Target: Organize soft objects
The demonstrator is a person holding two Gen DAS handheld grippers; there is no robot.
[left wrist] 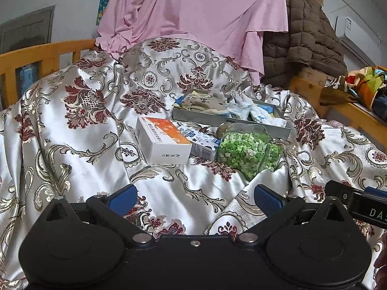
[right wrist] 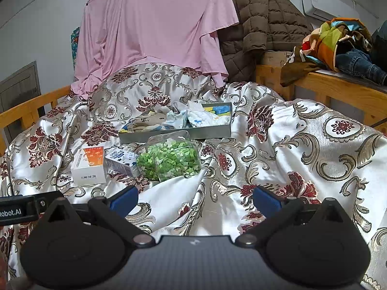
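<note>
Both wrist cameras look forward and slightly downward across the brocade bedspread (left wrist: 79, 130) from low, near positions side by side. The left view sits left of the right view. Both share the grey tray (left wrist: 229, 124) (right wrist: 174, 134), orange-and-white box (left wrist: 162, 142) (right wrist: 89, 166), jar of green pieces (left wrist: 249, 152) (right wrist: 169, 159) and pink sheet (left wrist: 193, 12) (right wrist: 157, 24) at mid-distance.

We cannot read the small print on the white-and-orange box (left wrist: 162, 140) or the blue carton (left wrist: 202, 142), which is partly hidden behind the jar of green bits (left wrist: 249, 149). The tray's (left wrist: 232, 123) near wall hides the lower parts of the heaped cloths (left wrist: 205, 102). The pink sheet (left wrist: 193, 7) is cut off at the top edge.
</note>
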